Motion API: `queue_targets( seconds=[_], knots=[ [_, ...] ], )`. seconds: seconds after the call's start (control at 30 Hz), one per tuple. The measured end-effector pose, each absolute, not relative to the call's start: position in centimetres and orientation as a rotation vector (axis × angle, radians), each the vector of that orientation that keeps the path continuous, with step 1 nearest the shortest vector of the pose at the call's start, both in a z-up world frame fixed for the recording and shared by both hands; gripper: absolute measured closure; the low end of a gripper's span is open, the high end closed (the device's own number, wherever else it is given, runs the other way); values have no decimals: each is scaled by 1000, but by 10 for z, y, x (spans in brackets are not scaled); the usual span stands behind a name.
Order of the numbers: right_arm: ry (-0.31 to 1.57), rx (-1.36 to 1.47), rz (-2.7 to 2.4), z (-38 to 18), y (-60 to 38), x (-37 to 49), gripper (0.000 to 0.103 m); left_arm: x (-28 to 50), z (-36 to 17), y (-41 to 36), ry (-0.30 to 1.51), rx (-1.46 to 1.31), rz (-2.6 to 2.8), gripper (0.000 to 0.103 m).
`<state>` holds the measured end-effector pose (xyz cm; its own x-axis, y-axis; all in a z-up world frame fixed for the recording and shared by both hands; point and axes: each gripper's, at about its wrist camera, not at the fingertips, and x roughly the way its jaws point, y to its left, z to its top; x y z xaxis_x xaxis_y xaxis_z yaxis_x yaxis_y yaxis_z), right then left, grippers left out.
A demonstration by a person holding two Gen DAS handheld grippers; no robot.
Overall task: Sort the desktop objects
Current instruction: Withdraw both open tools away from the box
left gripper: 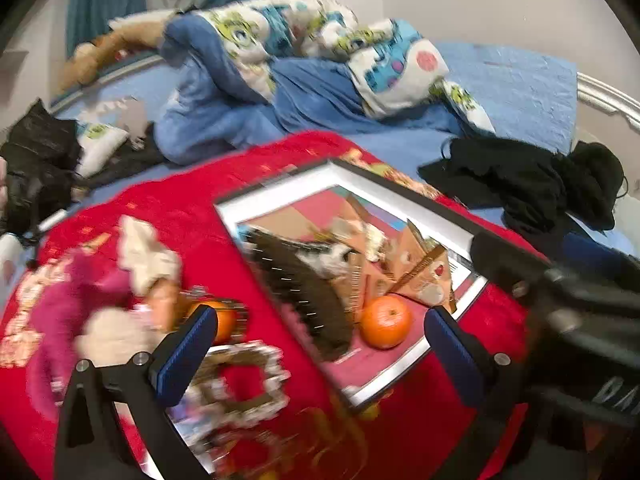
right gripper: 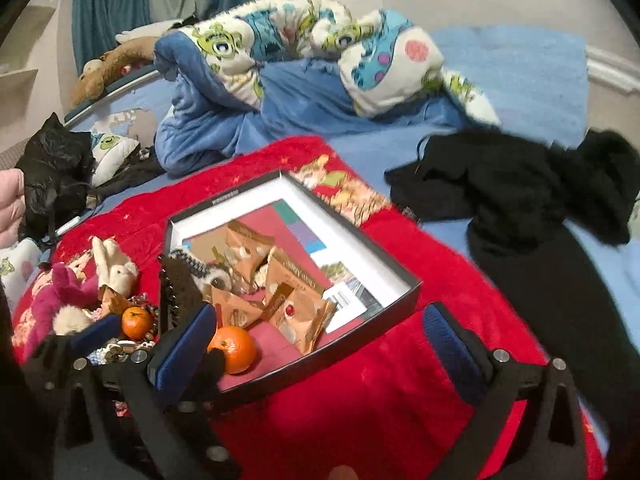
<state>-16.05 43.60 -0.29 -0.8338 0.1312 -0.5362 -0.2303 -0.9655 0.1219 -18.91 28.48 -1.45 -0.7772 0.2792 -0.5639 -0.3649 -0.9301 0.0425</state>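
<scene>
A black-rimmed box (left gripper: 280, 188) (right gripper: 372, 248) lies on a red blanket (left gripper: 192, 184) (right gripper: 380, 380). In it are an orange (left gripper: 386, 322) (right gripper: 234, 348), several tan snack packets (left gripper: 416, 276) (right gripper: 296, 300) and a dark hairbrush (left gripper: 308, 292) (right gripper: 178, 292). A second orange (left gripper: 224, 320) (right gripper: 137, 322) lies left of the box beside a pink and cream plush toy (left gripper: 100, 292) (right gripper: 80, 284) and a beaded bracelet (left gripper: 244, 392). My left gripper (left gripper: 316, 356) is open and empty above the box's near corner. My right gripper (right gripper: 316, 352) is open and empty over the box's near edge.
A blue bed with a cartoon-print quilt (left gripper: 320, 52) (right gripper: 312, 52) lies behind. Black clothes (left gripper: 528, 184) (right gripper: 520, 200) lie at right, a black bag (left gripper: 36, 160) (right gripper: 56, 172) at left. The other gripper's black body (left gripper: 580, 320) (right gripper: 80, 360) sits close by.
</scene>
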Motion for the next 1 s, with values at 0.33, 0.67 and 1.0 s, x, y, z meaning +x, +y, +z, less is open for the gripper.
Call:
queue_targets(
  seconds=[0.33,0.67,1.0],
  knots=[
    [275,-596,2975,36,397,-88,0,-112,43,205,186,-627,2864,0],
    [192,-534,2970,26,352,-20,0,-34,23,117,236,-601,2965,0],
    [132,-653,2961,-8,325,-3,0,-35,-12,58,-23,-724,2985,0]
  ],
)
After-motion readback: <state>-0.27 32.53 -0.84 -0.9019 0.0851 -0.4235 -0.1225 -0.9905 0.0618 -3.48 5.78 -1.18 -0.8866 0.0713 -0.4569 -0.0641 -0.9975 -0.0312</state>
